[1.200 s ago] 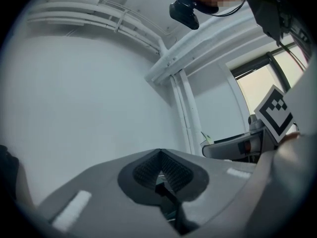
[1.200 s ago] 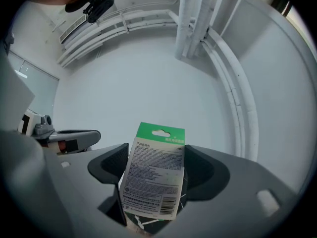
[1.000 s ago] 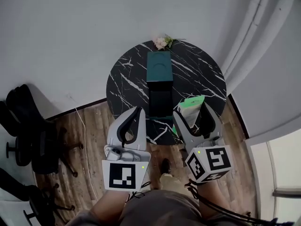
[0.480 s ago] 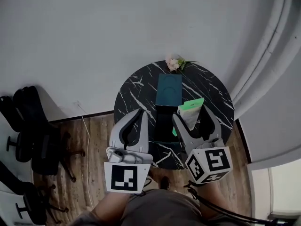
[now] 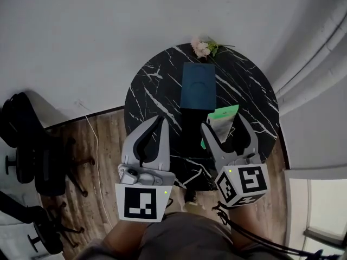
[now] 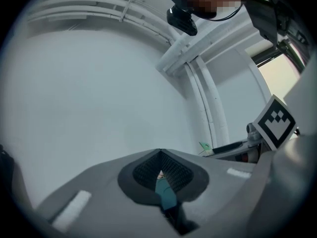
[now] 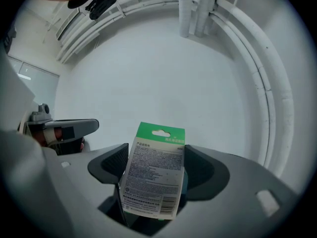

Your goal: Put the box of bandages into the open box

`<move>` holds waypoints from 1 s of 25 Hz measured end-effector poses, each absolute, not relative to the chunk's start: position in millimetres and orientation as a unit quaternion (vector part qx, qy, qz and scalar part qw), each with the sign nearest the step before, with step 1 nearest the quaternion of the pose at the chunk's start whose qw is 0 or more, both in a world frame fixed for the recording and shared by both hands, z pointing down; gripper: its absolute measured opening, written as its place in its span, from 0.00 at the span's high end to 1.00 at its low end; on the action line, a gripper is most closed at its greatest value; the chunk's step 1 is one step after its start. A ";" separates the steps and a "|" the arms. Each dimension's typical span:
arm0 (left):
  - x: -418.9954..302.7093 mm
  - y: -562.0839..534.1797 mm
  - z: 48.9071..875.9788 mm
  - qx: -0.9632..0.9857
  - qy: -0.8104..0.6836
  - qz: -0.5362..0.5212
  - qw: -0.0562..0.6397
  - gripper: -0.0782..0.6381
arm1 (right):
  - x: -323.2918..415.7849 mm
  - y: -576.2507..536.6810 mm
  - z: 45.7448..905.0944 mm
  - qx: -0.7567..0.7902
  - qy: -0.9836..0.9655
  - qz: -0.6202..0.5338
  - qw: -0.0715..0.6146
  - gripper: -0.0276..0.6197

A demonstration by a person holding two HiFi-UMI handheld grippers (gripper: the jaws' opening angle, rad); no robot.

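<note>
One bandage box (image 7: 153,175) clamped in right tongs (image 5: 223,124), above table (image 5: 187,167) edge

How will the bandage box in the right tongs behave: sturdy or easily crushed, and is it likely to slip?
Probably light: the box of bandages looks like thin printed card with a hang tab. Likely crushable, so the right tongs shouldn't squeeze harder. It sits slightly tilted between them, so it may pivot if swung quickly.

Left gripper (image 5: 160,121): over near edge of table, jaws together, seemingly nothing between. Right gripper (image 5: 224,124): alongside, toward near-right edge, jaws clamped on box of bandages (image 5: 222,117). Both point away from body.
</note>
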State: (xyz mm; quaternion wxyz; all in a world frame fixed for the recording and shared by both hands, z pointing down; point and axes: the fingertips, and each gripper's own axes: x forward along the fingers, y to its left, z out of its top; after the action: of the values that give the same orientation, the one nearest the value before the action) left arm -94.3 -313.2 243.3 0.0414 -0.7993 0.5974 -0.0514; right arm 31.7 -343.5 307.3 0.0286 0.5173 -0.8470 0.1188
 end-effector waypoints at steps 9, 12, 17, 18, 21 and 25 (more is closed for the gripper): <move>-108.6 -361.8 329.4 -0.818 0.566 -0.093 -0.041 0.89 | 17.3 -370.6 408.1 0.529 -0.821 0.191 0.098 0.37; -111.4 -373.0 361.3 -0.822 0.555 -0.113 -0.064 0.89 | 12.8 -376.7 442.0 0.528 -0.814 0.211 0.119 0.37; -121.8 -391.6 405.0 -0.822 0.546 -0.133 -0.098 0.89 | 4.9 -381.2 491.1 0.527 -0.800 0.246 0.148 0.38; -123.9 -394.6 410.7 -0.821 0.546 -0.134 -0.103 0.89 | 3.3 -381.3 498.7 0.527 -0.797 0.253 0.155 0.38; -128.1 -404.1 422.3 -0.819 0.545 -0.136 -0.113 0.89 | 0.3 -385.6 512.8 0.526 -0.791 0.263 0.167 0.38; -131.1 -414.0 431.4 -0.819 0.543 -0.136 -0.123 0.89 | -2.9 -394.4 515.1 0.529 -0.790 0.258 0.172 0.38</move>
State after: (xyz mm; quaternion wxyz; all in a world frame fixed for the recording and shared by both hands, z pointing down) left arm -131.1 -414.0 431.4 -0.1229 -0.8193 0.5434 -0.1357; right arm -2.9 -394.4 515.1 0.1717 0.5287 -0.7902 0.2579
